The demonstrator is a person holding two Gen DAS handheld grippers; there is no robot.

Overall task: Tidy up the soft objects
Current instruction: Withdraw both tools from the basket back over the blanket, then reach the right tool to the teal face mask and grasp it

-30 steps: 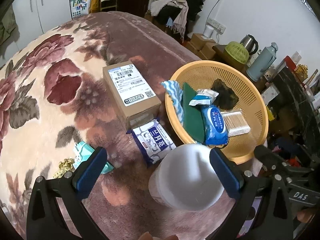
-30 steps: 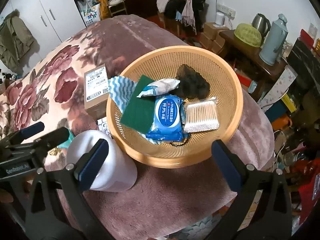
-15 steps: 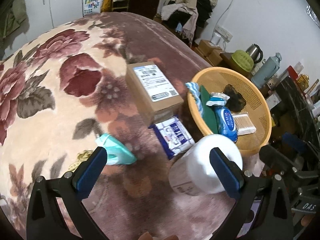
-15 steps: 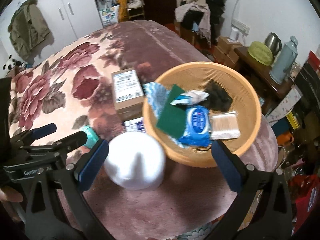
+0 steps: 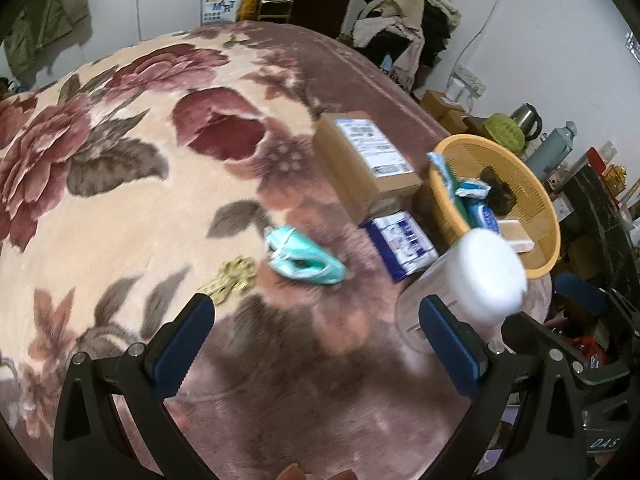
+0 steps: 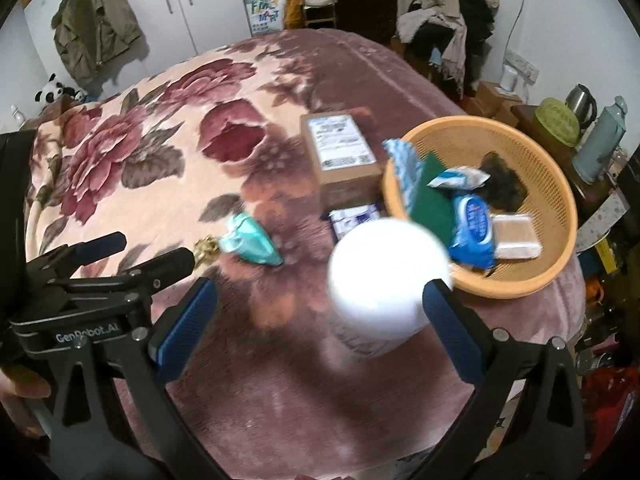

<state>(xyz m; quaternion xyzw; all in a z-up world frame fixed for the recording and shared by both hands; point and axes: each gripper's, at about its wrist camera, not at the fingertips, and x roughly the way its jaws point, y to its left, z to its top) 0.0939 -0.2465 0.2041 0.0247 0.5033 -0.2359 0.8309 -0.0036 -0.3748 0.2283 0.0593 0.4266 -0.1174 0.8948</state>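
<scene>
An orange mesh basket sits at the bed's right edge. It holds a green pad, a blue wipes pack, a white-blue packet, a dark lump and a cotton swab box. On the blanket lie a teal soft pack, a blue-white tissue pack and a small gold object. My left gripper and my right gripper are both open and empty, held above the blanket.
A white-lidded jar stands in front of the basket. A cardboard box lies beside the basket. The floral blanket covers the bed. Kettle, thermos and clutter stand off the bed to the right.
Both grippers have pulled back and up from the jar and basket and swung left. More of the blanket and the teal pack show now. Both stay open.
</scene>
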